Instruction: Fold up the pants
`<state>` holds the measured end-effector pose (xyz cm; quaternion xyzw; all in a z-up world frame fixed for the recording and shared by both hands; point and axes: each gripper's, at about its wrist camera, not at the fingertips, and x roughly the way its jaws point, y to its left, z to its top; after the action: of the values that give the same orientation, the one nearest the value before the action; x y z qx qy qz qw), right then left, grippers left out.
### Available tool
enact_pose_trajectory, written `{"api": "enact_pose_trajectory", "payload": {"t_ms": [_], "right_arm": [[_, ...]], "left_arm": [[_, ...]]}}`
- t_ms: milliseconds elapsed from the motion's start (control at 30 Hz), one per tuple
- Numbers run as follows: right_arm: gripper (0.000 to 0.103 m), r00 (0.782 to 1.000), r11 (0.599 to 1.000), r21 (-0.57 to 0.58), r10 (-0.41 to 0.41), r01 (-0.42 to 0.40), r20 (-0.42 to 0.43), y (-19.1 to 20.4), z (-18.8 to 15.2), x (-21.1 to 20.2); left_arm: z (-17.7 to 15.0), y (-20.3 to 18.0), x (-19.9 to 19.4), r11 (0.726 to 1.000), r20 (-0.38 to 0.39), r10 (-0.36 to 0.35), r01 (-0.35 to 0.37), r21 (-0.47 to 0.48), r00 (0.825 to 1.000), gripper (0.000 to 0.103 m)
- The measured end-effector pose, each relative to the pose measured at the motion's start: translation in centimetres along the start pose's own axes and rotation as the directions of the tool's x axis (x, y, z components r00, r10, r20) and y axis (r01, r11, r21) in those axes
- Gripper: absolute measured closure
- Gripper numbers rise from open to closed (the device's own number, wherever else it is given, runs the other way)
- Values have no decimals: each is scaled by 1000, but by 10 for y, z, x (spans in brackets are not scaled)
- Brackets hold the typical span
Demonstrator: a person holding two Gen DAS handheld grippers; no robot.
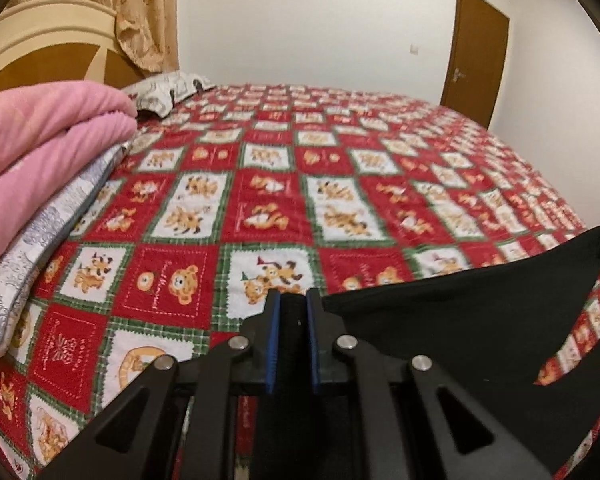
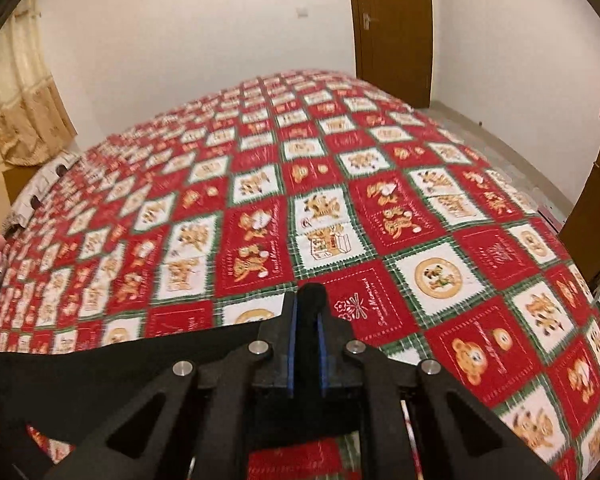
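The left claw (image 1: pixel 293 300) was clamped on a corner of the black pants (image 1: pixel 480 312), dark cloth filling the narrow gap between its blue pads (image 1: pixel 274 344). From that grip, in the left wrist view, the pants stretched out toward three o'clock as a taut sheet lifted off the bed, its far corner rising at the frame's edge. The right claw (image 2: pixel 308 300) was likewise pinched on the pants (image 2: pixel 100 376), a fold of black fabric bulging out past its tips; in the right wrist view the cloth ran off toward nine o'clock. Under both lay the bed's red, white and green patchwork quilt (image 1: pixel 284 184) printed with bears. In the left wrist view a folded pink blanket (image 1: pixel 40 148) sat at nine o'clock on a grey-white patterned cover (image 1: pixel 40 256), with a pillow (image 1: pixel 168 92) near eleven o'clock. A brown door (image 2: pixel 392 32) stood at twelve o'clock in the right wrist view, and beige curtains (image 1: pixel 144 12) hung at eleven in the left.
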<state>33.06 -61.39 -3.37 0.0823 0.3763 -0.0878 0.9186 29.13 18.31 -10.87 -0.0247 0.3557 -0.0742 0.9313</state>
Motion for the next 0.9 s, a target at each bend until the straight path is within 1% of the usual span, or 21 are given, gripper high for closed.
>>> {"api": "enact_pose_trajectory", "payload": {"t_ms": [100,267,433,600,900], "right_arm": [[95,999,1000,10,12,-12,36,-5,-11,-27],[95,994,998,52,35,-41,101,-26,-41,-79],[95,991,995,82,40,-50,126,-44,-78,-118],[95,989,990,119,54,-70,137,-59,-115,-140],[95,992,978,199,47,-69,114,-86,-179,-158]], "left_arm": [[-3,-1,-21,1000,44,-25,25,-7,999,91],[-18,4,-53,997,106,-65,68,-32,992,90],[-42,8,-73,993,124,-95,102,-51,988,91],[-72,10,-91,988,136,-133,142,-58,982,91],[-123,12,-107,984,129,-163,170,-44,978,90]]}}
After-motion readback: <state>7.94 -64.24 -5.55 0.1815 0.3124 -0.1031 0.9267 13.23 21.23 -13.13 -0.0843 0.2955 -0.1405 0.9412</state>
